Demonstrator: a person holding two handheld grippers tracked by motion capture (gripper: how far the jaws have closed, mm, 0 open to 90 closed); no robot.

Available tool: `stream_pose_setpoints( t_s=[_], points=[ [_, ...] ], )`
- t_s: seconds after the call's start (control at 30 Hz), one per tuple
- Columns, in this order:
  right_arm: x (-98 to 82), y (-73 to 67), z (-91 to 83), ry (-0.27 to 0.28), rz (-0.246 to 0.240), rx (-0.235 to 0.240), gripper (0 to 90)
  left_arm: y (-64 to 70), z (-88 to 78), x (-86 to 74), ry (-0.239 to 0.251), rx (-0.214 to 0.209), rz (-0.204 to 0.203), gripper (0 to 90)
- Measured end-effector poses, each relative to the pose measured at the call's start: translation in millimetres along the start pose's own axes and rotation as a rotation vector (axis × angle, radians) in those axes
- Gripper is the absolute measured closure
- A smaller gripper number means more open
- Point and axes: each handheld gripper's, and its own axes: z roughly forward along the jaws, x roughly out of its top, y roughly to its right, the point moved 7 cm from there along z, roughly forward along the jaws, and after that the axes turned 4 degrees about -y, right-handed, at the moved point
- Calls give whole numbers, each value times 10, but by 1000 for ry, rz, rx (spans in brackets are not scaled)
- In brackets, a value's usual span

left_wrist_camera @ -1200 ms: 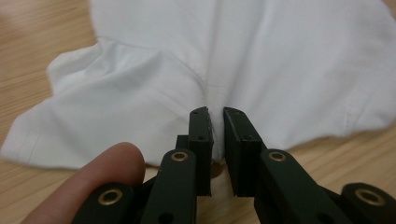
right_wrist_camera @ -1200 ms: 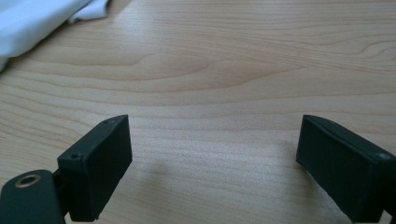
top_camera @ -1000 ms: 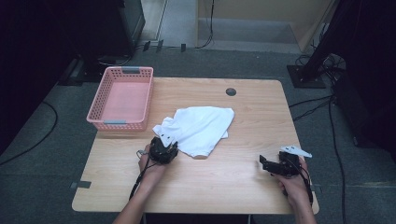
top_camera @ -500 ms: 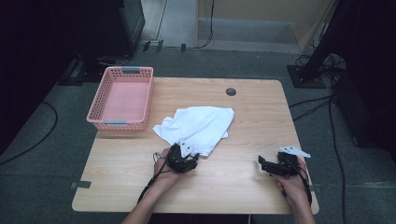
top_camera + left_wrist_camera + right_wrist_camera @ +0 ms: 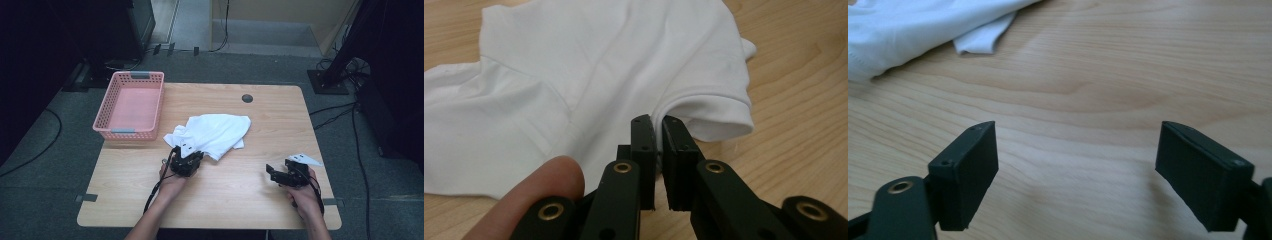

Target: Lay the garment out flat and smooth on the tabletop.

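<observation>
Pinching the white shirt's hem at frame centre.
High view: left gripper [image 5: 188, 159] meets the white shirt [image 5: 220, 132] mid-table [image 5: 250, 210]. Left gripper view: fingers [image 5: 644, 142] have just clenched on the hem. Right gripper view: right gripper [image 5: 1075, 172] released, fingers easing inward over bare wood; no readable writing.

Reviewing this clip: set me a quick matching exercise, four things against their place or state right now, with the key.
Things:
1. left gripper
2. right gripper
3. pink basket
4. white garment

States:
A. spread crumpled mid-table
B. jaws wide, over bare wood
C. at the table's far left corner, nothing in it
D. jaws pinched on a cloth edge

Pairs: 1-D, 2-B, 3-C, 4-A
</observation>
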Motion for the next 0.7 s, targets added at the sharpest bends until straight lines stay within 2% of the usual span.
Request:
stream_pose_setpoints(
  t_s=[0.07, 0.23, 0.33, 0.4, 0.47, 0.6, 0.7],
  points=[
    [40, -80, 46, 1, -17, -3, 232, -29, -4, 10, 5, 0, -11, 865],
    [149, -263, 168, 9, -71, -11, 333, -42, -27, 38, 9, 1, -8, 864],
    [230, -386, 248, 21, -88, 5, 413, -32, -31, 54, 14, -2, -11, 864],
    [289, -464, 305, 28, -73, 21, 492, -30, -32, 61, 17, -2, -11, 863],
    [343, -553, 363, 35, -44, 68, 544, -35, -28, 62, 17, 0, -11, 863],
    [401, -669, 550, 7, -77, 48, 562, -48, -28, 61, 14, 1, -10, 862],
    [467, -732, 659, 0, -55, 48, 566, -47, -25, 59, 13, -1, -12, 860]
  ],
)
